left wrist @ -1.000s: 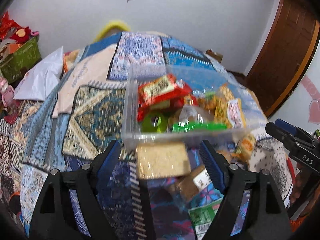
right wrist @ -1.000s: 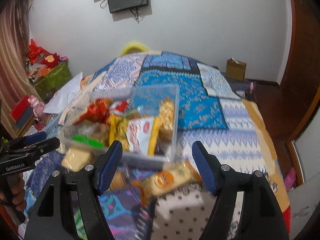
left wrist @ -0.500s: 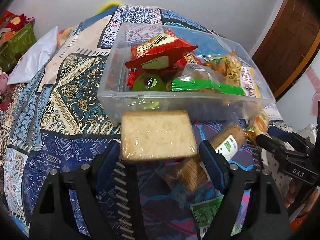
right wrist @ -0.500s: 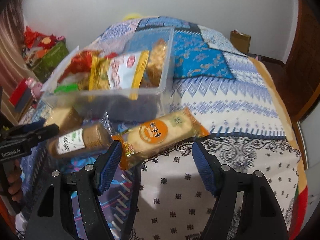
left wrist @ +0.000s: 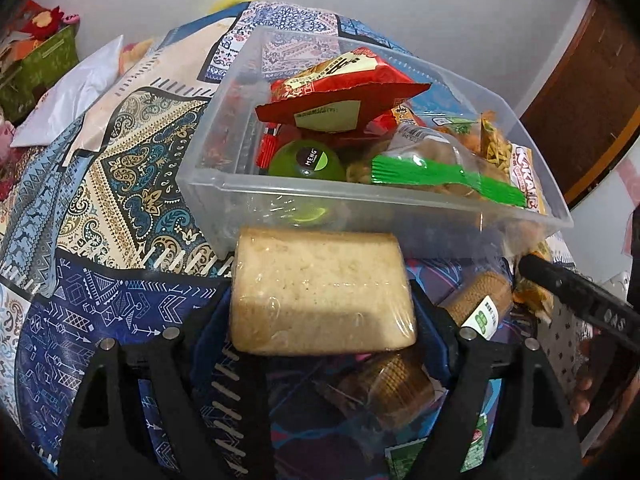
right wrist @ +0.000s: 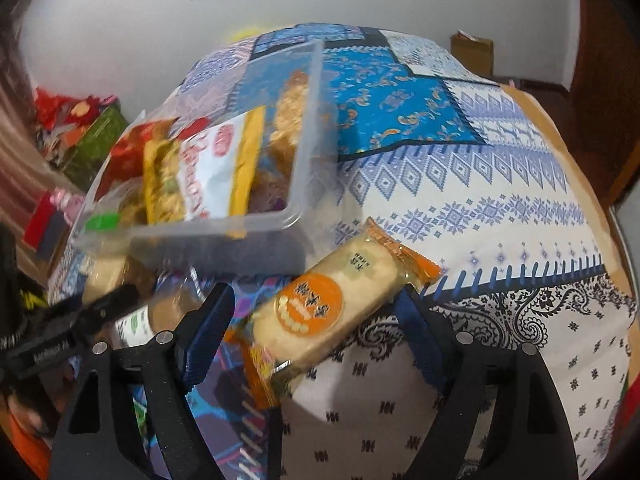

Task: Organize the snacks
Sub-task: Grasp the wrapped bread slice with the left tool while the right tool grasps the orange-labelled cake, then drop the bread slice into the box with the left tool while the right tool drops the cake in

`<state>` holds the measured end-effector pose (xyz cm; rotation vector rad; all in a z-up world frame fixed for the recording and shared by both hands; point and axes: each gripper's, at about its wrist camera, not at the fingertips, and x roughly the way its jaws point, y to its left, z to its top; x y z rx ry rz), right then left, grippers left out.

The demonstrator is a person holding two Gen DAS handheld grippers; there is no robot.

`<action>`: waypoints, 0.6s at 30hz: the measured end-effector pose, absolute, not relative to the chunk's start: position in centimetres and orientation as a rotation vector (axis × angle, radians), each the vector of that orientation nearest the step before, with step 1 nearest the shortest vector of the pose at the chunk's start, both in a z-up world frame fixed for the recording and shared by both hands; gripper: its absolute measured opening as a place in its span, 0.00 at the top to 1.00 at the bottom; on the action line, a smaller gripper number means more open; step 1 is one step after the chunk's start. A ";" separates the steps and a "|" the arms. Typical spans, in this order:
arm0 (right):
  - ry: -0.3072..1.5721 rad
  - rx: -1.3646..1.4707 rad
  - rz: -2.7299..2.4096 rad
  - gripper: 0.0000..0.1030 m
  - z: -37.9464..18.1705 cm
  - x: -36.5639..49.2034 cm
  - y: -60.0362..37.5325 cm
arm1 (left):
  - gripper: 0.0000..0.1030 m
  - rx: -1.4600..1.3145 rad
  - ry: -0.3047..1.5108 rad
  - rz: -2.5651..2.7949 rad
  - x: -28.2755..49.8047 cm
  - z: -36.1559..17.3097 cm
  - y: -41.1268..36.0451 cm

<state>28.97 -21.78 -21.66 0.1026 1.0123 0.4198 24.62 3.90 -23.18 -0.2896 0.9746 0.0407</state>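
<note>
Left gripper [left wrist: 322, 312]: your jaws bracket the wrapped cake slab [left wrist: 320, 292]; contact hidden, so grip cannot be told.
Right gripper [right wrist: 314, 320]: spread wide around orange cracker pack [right wrist: 328, 308], lined up for pickup toward clear bin [right wrist: 296, 216].

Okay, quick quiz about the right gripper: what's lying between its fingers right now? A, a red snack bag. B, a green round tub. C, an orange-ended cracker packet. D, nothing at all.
C: in the right wrist view the cracker packet with orange ends and an orange round label lies on the bedspread between the spread fingers of the right gripper, just in front of the clear bin.
</note>
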 end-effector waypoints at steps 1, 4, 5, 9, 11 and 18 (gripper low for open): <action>1.010 0.094 0.409 0.23 -21.7 29.0 -21.8 | 0.22 -0.285 0.971 0.043 24.4 -23.1 3.9; 1.009 0.065 0.390 0.30 -21.8 29.0 -21.8 | 0.22 -0.272 0.961 0.055 23.8 -23.0 4.0; 1.006 0.057 0.389 0.34 -21.8 29.0 -21.9 | 0.22 -0.271 0.958 0.058 23.5 -23.0 4.1; 0.994 0.017 0.377 0.60 -21.7 28.5 -22.5 | 0.23 -0.251 0.944 0.073 22.6 -22.7 4.5; 0.989 0.035 0.381 0.65 -21.6 28.2 -23.2 | 0.23 -0.237 0.936 0.081 22.0 -22.5 4.6; 0.945 0.011 0.365 0.69 -20.6 26.0 -24.6 | 0.23 -0.205 0.905 0.083 20.1 -21.3 4.6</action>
